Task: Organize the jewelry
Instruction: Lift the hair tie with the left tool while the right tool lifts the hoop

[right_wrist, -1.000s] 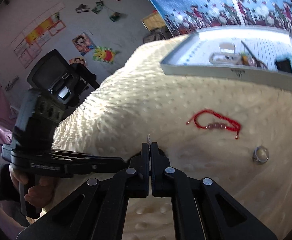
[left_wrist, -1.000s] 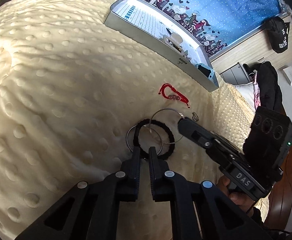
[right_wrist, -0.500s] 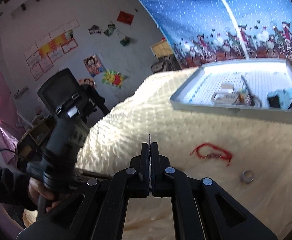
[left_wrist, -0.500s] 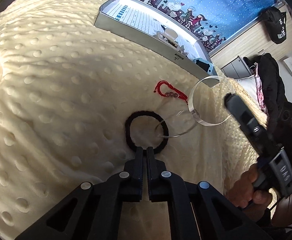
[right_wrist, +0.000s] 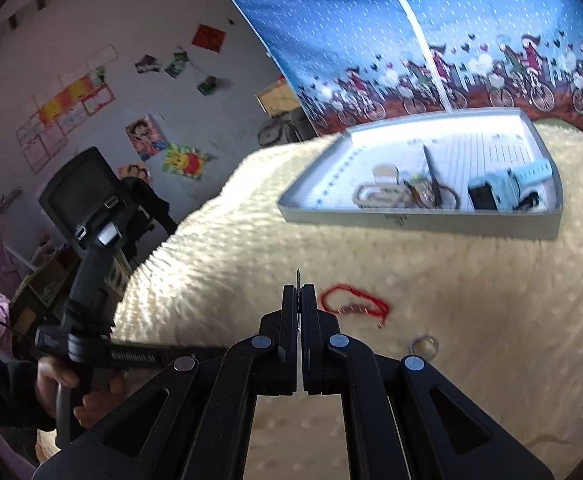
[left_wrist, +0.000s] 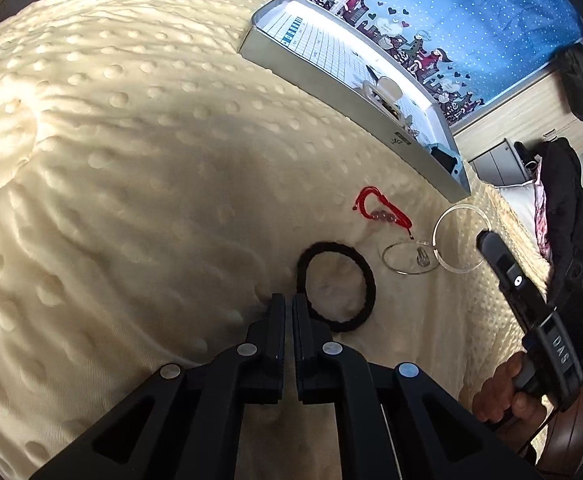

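carrying: right gripper [right_wrist: 299, 292] is clamped on the silver bangle [left_wrist: 461, 238], pinching its rim at one spot and holding it above the cream blanket [left_wrist: 131, 200].
left gripper [left_wrist: 285, 300]: fingers drawn together to a thin slit with nothing visible between them; the tips rest at the near-left edge of the black hair tie [left_wrist: 335, 286], and whether they nip it cannot be told.
just changed: a second ago the bangle lay overlapping the hair tie; half a second ago it was rising; it is now clear of the tie, off to its right. the thin wire hoop [left_wrist: 409, 258] has come away too and lies flat just beside the tie, around a small ring [left_wrist: 422, 256].
meaning for the task: judged, the tangle is separated, so the bangle can go on to the tray [left_wrist: 331, 76].
bangle orientation: edge-on to the right wrist camera, its plane in line with the fingers; its open face is turned toward the left camera. a circle, so no long axis.
still on the blanket: red cord bracelet [left_wrist: 383, 212], between the tie and the tray, its length roughly parallel to the tray's near wall.
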